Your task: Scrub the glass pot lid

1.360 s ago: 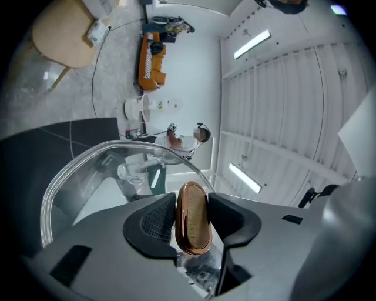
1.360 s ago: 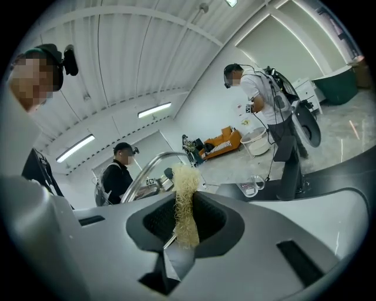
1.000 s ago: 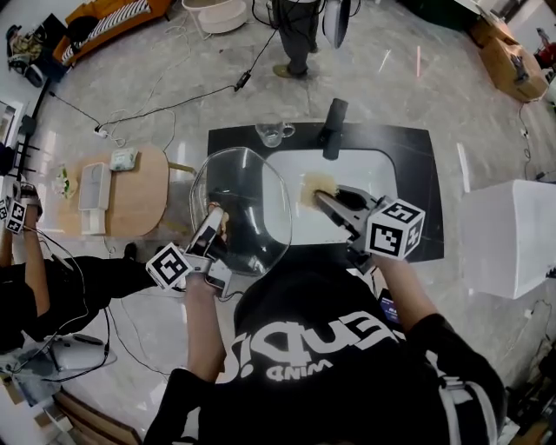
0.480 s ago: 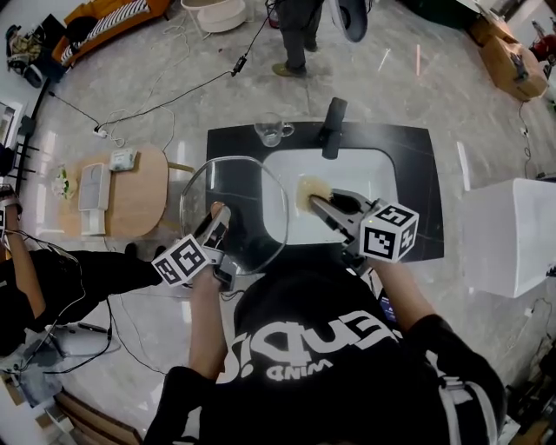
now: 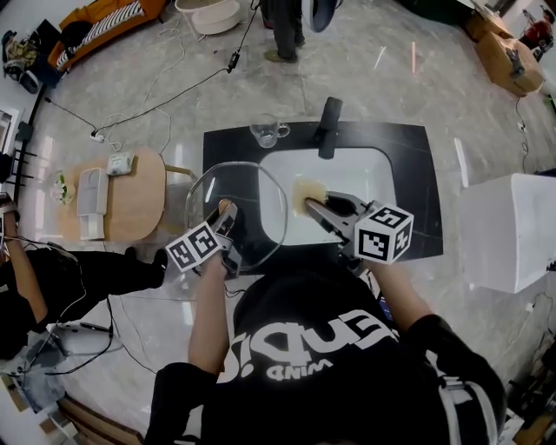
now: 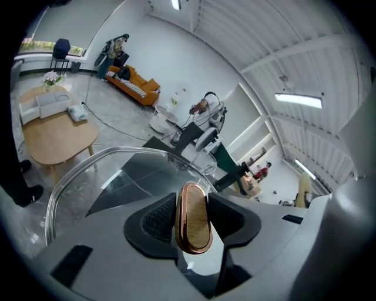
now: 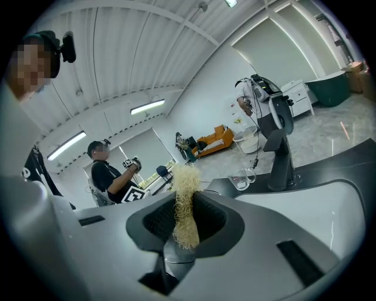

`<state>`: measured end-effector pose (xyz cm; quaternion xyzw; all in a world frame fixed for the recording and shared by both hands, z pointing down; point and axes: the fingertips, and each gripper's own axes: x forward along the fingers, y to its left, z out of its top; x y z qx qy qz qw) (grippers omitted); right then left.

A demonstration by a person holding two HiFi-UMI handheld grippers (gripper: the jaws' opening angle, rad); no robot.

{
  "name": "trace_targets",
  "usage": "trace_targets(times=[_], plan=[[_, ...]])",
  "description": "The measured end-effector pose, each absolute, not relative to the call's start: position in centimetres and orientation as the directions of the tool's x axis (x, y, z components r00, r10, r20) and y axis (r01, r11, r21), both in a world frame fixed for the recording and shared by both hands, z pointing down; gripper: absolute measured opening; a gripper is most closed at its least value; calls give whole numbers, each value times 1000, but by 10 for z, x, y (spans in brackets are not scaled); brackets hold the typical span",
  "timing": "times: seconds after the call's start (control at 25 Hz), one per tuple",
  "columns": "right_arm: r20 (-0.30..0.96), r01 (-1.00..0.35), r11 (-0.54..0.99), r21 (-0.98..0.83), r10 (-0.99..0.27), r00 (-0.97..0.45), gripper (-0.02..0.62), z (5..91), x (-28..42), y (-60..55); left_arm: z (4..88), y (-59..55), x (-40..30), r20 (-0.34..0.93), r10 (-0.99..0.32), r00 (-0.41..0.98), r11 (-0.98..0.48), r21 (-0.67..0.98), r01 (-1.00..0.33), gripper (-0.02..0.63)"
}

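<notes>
The glass pot lid [image 5: 252, 187] is held over the black counter [image 5: 408, 148], its right edge reaching over the white sink [image 5: 356, 169]. My left gripper [image 5: 224, 215] is shut on the lid's knob. In the left gripper view the copper-rimmed wooden knob [image 6: 192, 218] sits pinched between both black pads, with the lid's glass rim [image 6: 117, 154] curving beyond it. My right gripper [image 5: 314, 207] is shut on a straw-coloured fibre scrubber [image 5: 306, 191], just right of the lid's edge. In the right gripper view the scrubber [image 7: 185, 203] stands up between the pads.
A black faucet [image 5: 327, 126] stands behind the sink, with a glass cup [image 5: 265, 130] to its left. A round wooden table [image 5: 122, 187] is at the left and a white box [image 5: 512, 230] at the right. Cables cross the floor. Someone stands behind the counter [image 5: 282, 26].
The lid has swung from a steep tilt to a flatter pose and shifted a little toward the sink. The left gripper moved with it. The right gripper has edged slightly left.
</notes>
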<state>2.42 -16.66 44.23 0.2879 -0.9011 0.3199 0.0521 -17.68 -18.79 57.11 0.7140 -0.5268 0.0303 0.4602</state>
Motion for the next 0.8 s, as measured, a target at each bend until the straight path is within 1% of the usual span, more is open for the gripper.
trace_targets(times=[0.4,0.8], plan=[[292,-564,619,-547,-490,-822,57,449,24,-165,616,-203,-173,600,-681,419,8,579,-815,178],[302,-570,607,-553,-492,-817,57,454,27,-163,627,-208,-169,612,-678,407,36,580,-814,178]])
